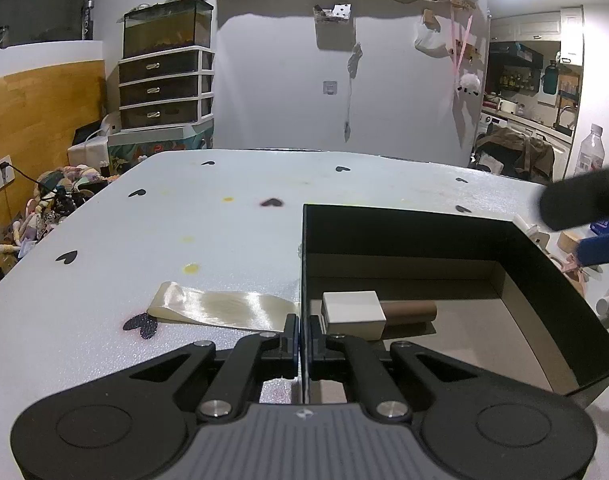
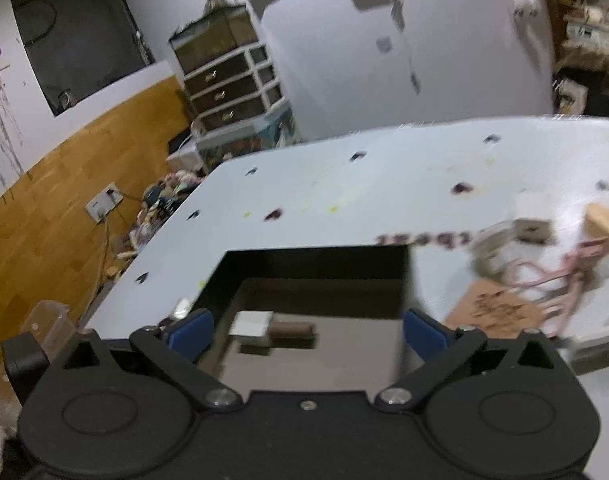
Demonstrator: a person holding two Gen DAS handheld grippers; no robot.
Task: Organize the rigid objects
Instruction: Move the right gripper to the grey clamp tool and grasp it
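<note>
Left claw [image 1: 303,344] pinches box wall [image 1: 303,280] — right claw [image 2: 306,330] gapes.

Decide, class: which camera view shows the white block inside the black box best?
The left wrist view: the white block is close, sharp, beside a brown tube. The right wrist view shows it smaller and blurred.

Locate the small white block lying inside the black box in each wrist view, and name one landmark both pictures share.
Left wrist view: the white block lies low and centre-right, on the box floor just beyond the left gripper, which is clamped on the box wall.
Right wrist view: the white block sits lower left of centre, blurred, between the open fingers.
Shared landmark: the brown cylinder touching the block's right side.
</note>
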